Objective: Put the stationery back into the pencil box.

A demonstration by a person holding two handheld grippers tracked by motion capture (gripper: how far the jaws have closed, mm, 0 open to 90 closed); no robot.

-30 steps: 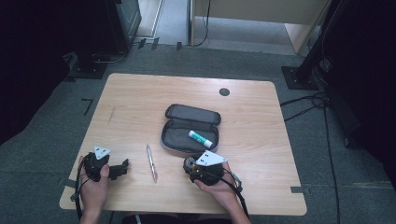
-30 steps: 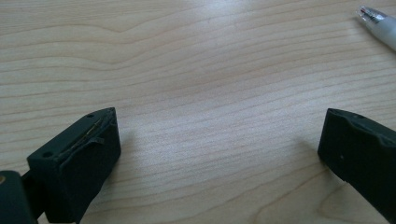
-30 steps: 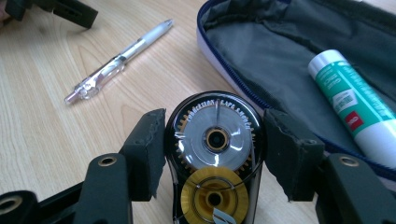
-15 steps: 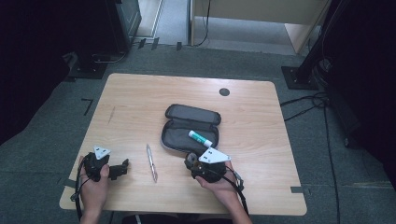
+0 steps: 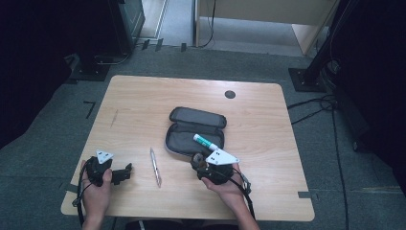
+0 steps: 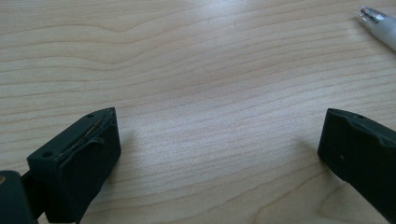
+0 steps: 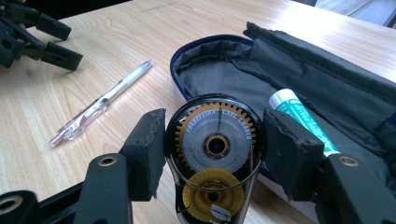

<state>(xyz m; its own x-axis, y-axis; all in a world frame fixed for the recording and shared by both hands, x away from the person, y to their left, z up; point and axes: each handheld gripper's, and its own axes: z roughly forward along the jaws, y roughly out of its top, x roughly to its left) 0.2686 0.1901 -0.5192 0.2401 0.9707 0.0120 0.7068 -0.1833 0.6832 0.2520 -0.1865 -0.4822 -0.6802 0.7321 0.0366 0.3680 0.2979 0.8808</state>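
Note:
My right gripper (image 7: 215,149) is shut on a clear correction tape dispenser (image 7: 215,161) with yellow gears, held just in front of the near edge of an open dark pencil case (image 7: 224,77). A white and green glue stick (image 7: 299,119) lies inside the case. In the high view the right gripper (image 5: 198,161) sits at the case's (image 5: 189,134) near rim, close to the glue stick (image 5: 205,142). A clear pen (image 5: 155,166) lies on the table between the hands. My left gripper (image 5: 125,173) rests open at the front left, its jaws wide apart over bare wood (image 6: 219,140), with the pen's tip (image 6: 380,23) beyond them.
The wooden table (image 5: 143,100) has a dark round grommet (image 5: 230,94) near its far edge. Grey carpet, cables and dark stands surround it. From the right gripper view the left gripper (image 7: 51,42) shows at the far left, past the pen (image 7: 100,105).
My right gripper, with the correction tape in it, has edged slightly forward toward the pencil case. The left gripper has stayed where it was.

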